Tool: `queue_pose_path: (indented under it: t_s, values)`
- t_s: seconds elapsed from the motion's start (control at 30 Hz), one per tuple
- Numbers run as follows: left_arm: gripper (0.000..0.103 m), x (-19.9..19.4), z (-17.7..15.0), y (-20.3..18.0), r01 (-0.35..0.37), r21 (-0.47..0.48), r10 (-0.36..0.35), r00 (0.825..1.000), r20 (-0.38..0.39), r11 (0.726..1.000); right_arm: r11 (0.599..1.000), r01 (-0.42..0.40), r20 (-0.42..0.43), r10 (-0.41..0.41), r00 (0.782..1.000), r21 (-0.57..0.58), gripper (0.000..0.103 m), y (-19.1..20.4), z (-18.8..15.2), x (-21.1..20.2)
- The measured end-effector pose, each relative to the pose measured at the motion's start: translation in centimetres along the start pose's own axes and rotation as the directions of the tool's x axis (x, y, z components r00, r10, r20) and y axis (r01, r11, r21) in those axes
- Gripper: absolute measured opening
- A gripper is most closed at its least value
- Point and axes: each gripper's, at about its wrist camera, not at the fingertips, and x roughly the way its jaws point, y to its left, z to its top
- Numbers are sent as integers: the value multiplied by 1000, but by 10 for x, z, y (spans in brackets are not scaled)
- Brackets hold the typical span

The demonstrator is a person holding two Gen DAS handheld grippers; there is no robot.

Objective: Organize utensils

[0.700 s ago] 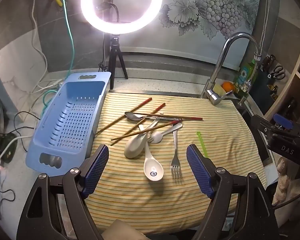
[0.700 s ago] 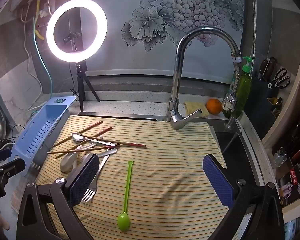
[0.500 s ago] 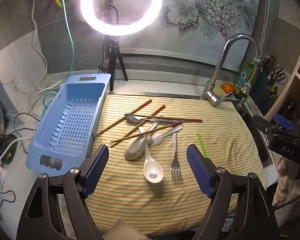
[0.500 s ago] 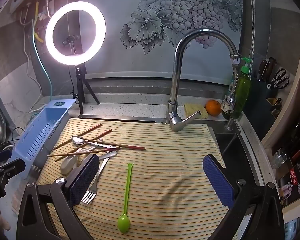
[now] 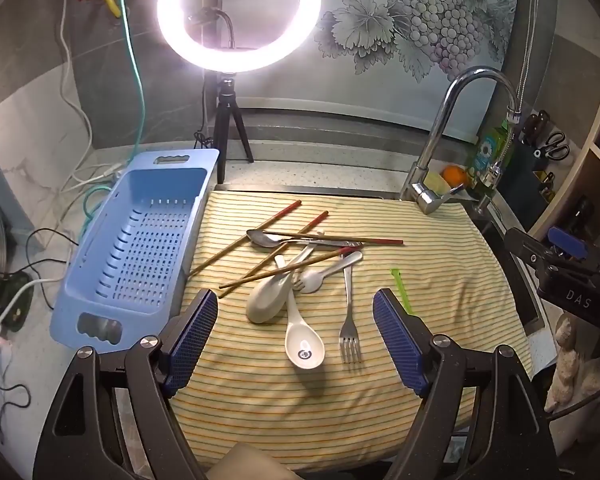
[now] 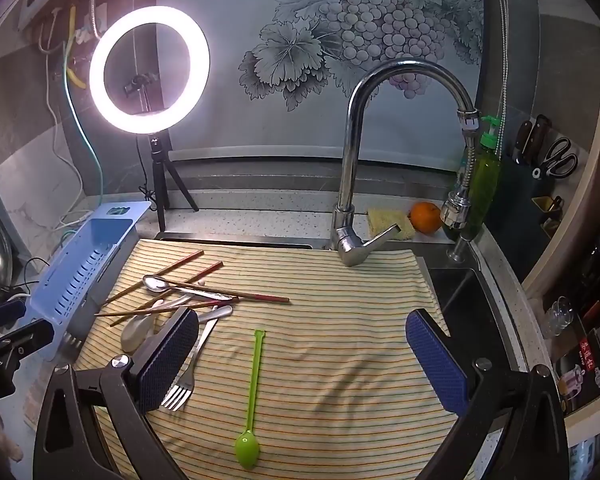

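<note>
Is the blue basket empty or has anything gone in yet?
Empty. The left wrist view shows the basket's slotted floor bare; chopsticks, spoons and fork all lie on the striped cloth.

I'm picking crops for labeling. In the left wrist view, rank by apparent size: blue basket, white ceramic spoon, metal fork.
1. blue basket
2. and 3. white ceramic spoon and metal fork: look alike, unranked.

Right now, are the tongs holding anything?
No. The left tongs and right tongs are both open and hold nothing; the spoons and forks lie on the cloth.
</note>
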Motion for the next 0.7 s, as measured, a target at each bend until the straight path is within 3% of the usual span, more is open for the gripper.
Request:
queue_pose_path:
  t_s: [0.7]
  values:
    - [80, 1, 1, 0, 1, -2, -1, 1000, -1, 1000, 1000, -3, -5, 3, 1000, 4, 102, 0, 0, 2]
